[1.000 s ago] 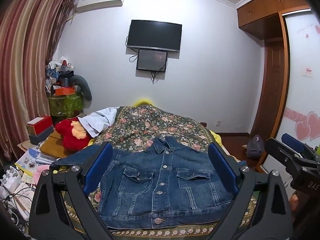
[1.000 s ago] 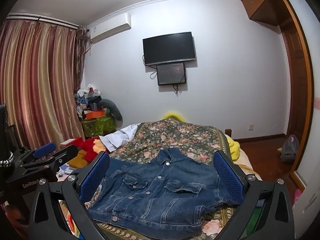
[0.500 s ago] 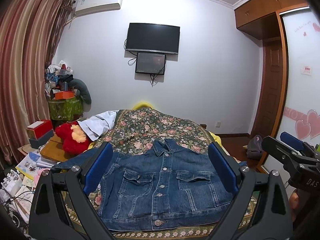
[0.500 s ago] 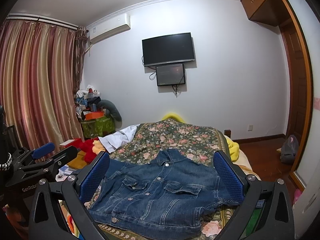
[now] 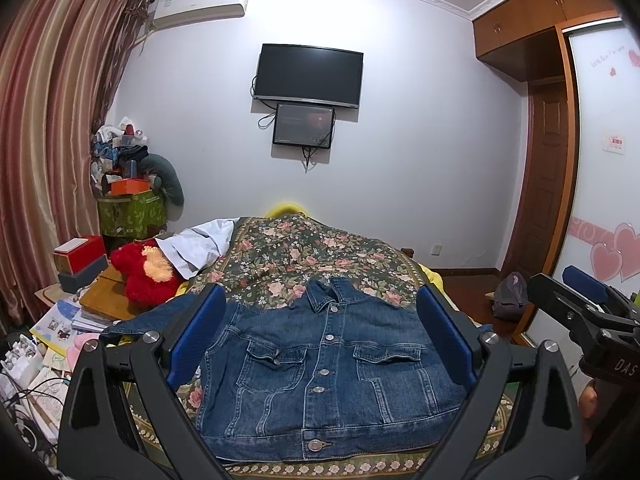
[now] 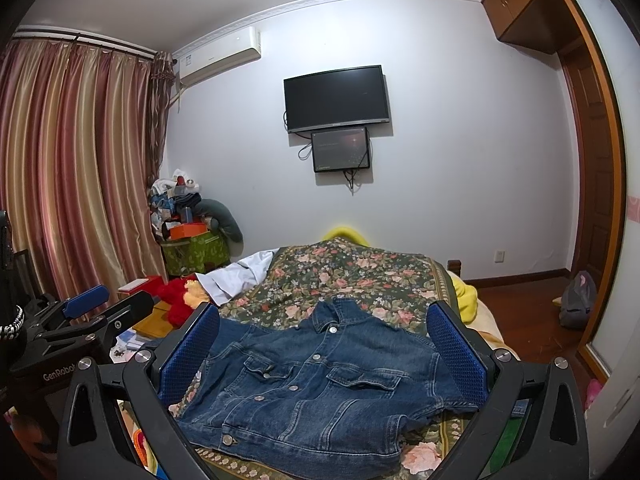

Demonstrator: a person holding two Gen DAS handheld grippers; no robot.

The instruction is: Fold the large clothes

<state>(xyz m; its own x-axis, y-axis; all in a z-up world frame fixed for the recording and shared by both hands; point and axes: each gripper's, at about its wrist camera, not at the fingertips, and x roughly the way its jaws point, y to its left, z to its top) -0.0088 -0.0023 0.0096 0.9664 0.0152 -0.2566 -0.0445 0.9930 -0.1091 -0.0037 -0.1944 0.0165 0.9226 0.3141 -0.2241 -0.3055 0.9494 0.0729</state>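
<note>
A blue denim jacket (image 5: 320,372) lies buttoned, front up, collar away from me, on the near part of the floral bedspread (image 5: 312,256). It also shows in the right wrist view (image 6: 320,384). One sleeve spreads left (image 5: 136,324). My left gripper (image 5: 320,340) is open and empty, held above the near edge of the jacket. My right gripper (image 6: 324,348) is open and empty too, held above the jacket. Each gripper shows at the edge of the other's view: the right one (image 5: 580,300), the left one (image 6: 100,308).
A red plush toy (image 5: 140,272), a white cloth (image 5: 196,248), boxes and books (image 5: 80,256) crowd the bed's left side. A green bin with piled things (image 5: 128,208) stands by the curtain. A wooden door and wardrobe (image 5: 548,184) stand right. A grey bag (image 5: 510,292) lies on the floor.
Both grippers have tilted upward slightly, so the jacket sits a little lower in both views. The jacket has not moved. Both grippers stay open.
</note>
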